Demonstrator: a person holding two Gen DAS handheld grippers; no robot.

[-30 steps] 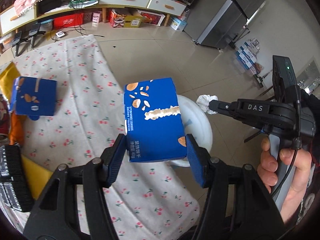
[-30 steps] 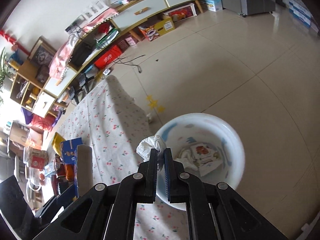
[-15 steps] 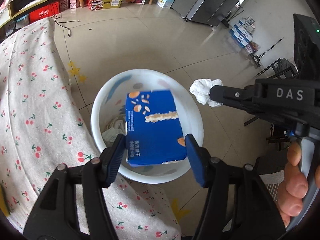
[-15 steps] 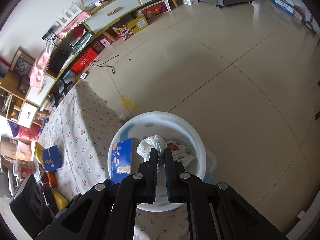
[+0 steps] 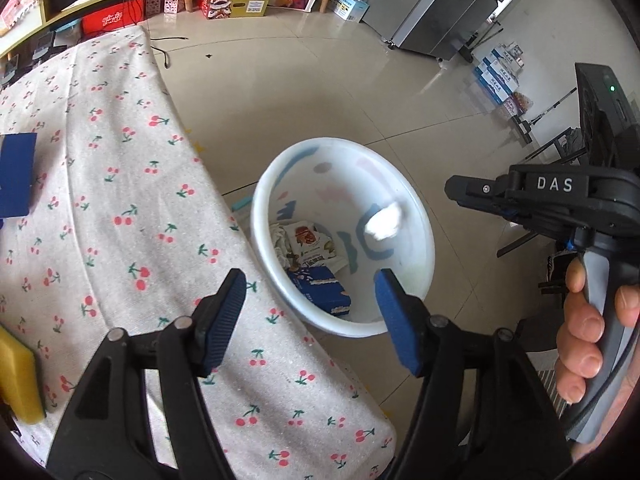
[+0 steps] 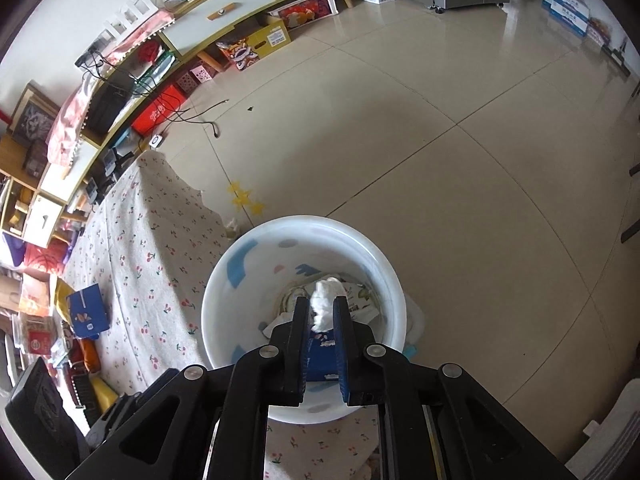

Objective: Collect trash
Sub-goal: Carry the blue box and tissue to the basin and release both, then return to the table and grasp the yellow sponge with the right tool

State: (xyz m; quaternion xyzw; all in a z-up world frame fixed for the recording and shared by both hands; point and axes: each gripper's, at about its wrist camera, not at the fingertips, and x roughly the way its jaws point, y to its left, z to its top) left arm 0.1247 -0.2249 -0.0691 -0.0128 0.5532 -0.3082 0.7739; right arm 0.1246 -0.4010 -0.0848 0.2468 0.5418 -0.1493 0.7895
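Observation:
A white trash bucket (image 5: 424,256) stands on the floor beside the table; it also shows in the right wrist view (image 6: 216,292). A blue snack box (image 5: 320,290) lies inside it on other wrappers. A crumpled white tissue (image 5: 384,222) is in mid-air inside the bucket, seen between the right fingers (image 6: 325,310). My left gripper (image 5: 310,320) is open and empty above the bucket's near rim. My right gripper (image 6: 321,312) is open above the bucket, and shows from the side in the left wrist view (image 5: 452,192).
A table with a cherry-print cloth (image 5: 120,184) lies left of the bucket. Another blue box (image 6: 86,312) and a yellow item (image 5: 16,380) rest on it. Shelves with boxes (image 6: 256,40) line the far wall. A grey cabinet (image 5: 436,8) stands at the back.
My left gripper opened and the blue snack box dropped into the bucket. My right gripper opened and let go of the tissue, which is falling into the bucket.

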